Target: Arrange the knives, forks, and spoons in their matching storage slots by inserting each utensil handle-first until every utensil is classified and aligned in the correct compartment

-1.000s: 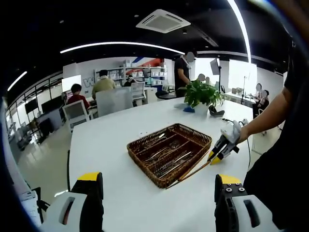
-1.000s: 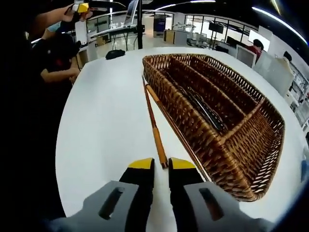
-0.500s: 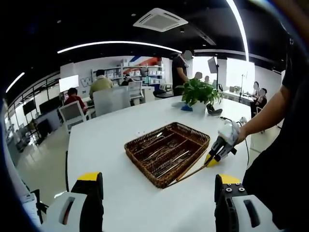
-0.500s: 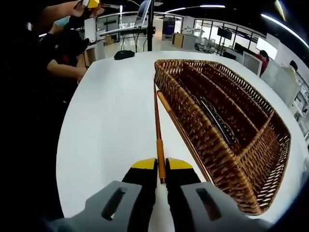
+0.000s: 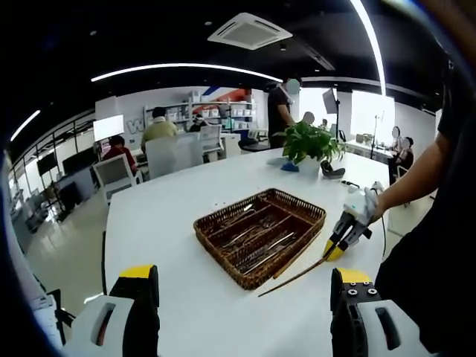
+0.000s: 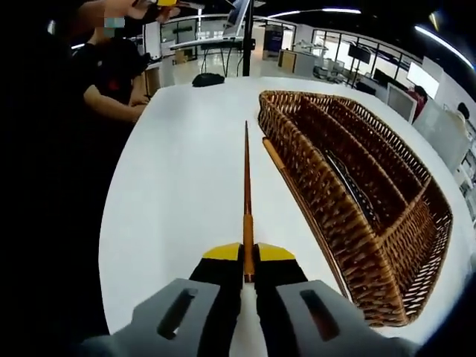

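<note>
Item: right gripper (image 6: 244,256), jaws clenched on one chopstick (image 6: 246,186) pointing to 12 o'clock. A second chopstick (image 6: 294,190) lies against the wicker tray (image 6: 387,245), at our 2 o'clock on the white surface (image 6: 178,186). Left gripper (image 5: 242,286): jaws released, holding nothing.

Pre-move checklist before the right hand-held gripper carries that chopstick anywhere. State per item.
1. Right hand-held gripper shut on the chopstick: ok.
2. Chopstick end off the table: cannot tell.
3. Second chopstick lying against the wicker tray wall, apart from the held one: ok.
4. Tray compartments hold cutlery; free slot for chopsticks: cannot tell.
5. Left hand-held gripper open, holding nothing, away from the tray: ok.
6. Potted plant far from the work area: ok.
</note>
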